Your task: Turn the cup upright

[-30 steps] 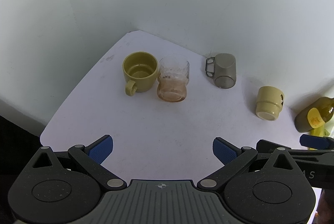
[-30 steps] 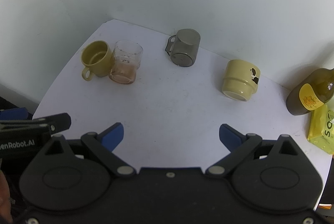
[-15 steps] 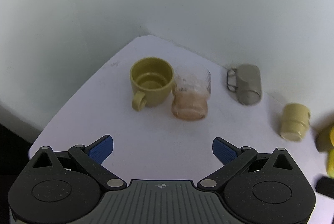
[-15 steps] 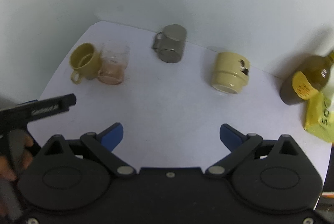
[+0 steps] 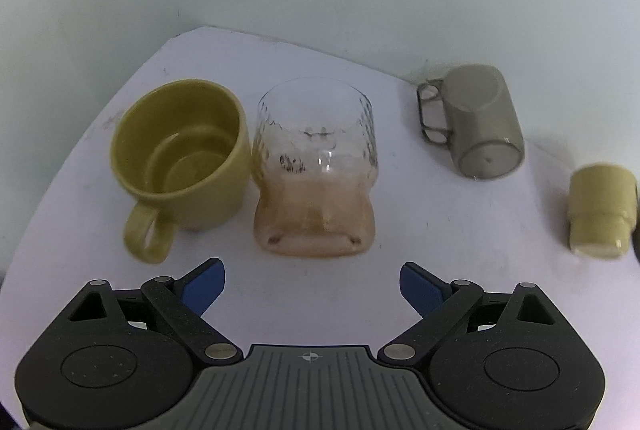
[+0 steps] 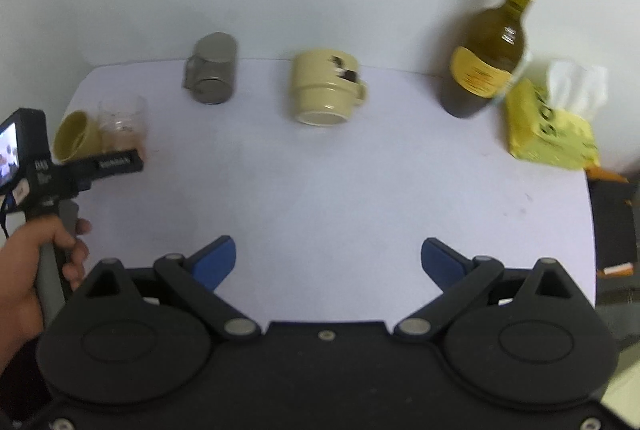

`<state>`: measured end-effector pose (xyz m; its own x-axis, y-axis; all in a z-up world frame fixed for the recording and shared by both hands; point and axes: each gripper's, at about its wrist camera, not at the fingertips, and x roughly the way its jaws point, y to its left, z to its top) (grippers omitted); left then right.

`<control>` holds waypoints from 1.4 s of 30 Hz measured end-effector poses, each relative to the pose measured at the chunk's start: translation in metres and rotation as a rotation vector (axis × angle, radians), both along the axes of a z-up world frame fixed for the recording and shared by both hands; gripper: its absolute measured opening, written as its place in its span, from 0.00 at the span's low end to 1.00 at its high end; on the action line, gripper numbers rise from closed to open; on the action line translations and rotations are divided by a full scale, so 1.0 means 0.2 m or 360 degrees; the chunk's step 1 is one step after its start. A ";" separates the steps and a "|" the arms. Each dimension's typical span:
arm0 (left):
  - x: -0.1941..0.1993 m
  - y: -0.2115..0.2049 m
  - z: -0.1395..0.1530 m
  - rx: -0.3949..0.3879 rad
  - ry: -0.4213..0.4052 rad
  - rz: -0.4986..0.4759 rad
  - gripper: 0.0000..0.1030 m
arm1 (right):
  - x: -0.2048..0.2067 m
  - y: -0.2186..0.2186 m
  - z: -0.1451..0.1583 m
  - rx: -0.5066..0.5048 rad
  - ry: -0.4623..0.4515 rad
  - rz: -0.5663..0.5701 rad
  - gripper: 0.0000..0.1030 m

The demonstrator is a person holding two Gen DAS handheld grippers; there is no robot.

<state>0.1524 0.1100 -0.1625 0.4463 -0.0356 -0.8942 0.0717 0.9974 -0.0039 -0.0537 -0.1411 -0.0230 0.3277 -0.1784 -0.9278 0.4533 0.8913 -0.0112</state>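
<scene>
Four cups stand on the white table (image 5: 420, 230). An olive mug (image 5: 180, 153) stands upright at the left, touching a clear glass with a pinkish base (image 5: 316, 165), also upright. A grey translucent mug (image 5: 480, 125) and a cream mug (image 5: 600, 209) stand upside down further right. My left gripper (image 5: 312, 286) is open and empty, just in front of the glass. My right gripper (image 6: 328, 262) is open and empty, well short of the cream mug (image 6: 326, 89). The left gripper (image 6: 116, 163) shows at the left of the right wrist view.
An olive glass bottle (image 6: 492, 45) and a yellow tissue pack (image 6: 552, 133) stand at the back right by the wall. A dark object (image 6: 612, 222) sits off the table's right edge. The table's left edge (image 5: 60, 165) is near the olive mug.
My left gripper has moved forward and left, close to the glass and olive mug. My right gripper has swung right, bringing the bottle and tissue pack into view. Both stay open.
</scene>
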 end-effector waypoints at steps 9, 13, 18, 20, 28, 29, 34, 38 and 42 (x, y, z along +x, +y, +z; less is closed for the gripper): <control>0.13 -0.05 -0.09 0.0016 0.0037 0.0023 0.65 | -0.07 -0.03 0.02 -0.0008 -0.0006 -0.0073 0.97; 0.03 -0.06 -0.09 0.0024 0.0044 -0.0017 0.65 | -0.05 -0.01 0.03 -0.0018 -0.0013 -0.0014 0.97; -0.18 -0.13 -0.10 0.0028 0.0062 -0.0135 0.65 | -0.01 0.01 0.03 -0.0008 -0.0010 0.0050 0.97; -0.27 -0.18 -0.10 0.0001 0.0090 -0.0156 0.65 | 0.02 0.02 0.03 -0.0004 -0.0007 0.0091 0.97; -0.37 -0.34 -0.12 -0.0069 0.0206 -0.0186 0.65 | 0.07 0.08 0.06 -0.0031 -0.0030 0.0228 0.97; -0.38 -0.36 -0.12 -0.0059 0.0210 -0.0193 0.65 | 0.07 0.09 0.06 -0.0032 -0.0032 0.0233 0.97; -0.42 -0.39 -0.11 -0.0045 0.0214 -0.0244 0.72 | 0.06 0.06 0.07 -0.0038 -0.0041 0.0223 0.97; -0.46 -0.34 -0.03 -0.0120 0.0213 -0.0299 0.74 | 0.05 0.04 0.07 -0.0039 -0.0047 0.0196 0.97; -0.56 -0.22 0.12 -0.0141 0.0114 -0.0324 0.81 | 0.04 0.07 0.03 -0.0087 -0.0129 0.0261 0.98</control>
<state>0.0402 0.0650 -0.1391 0.3575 -0.1981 -0.9127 0.2677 0.9580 -0.1031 -0.0454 -0.1266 -0.0165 0.4296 -0.1659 -0.8876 0.3035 0.9523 -0.0311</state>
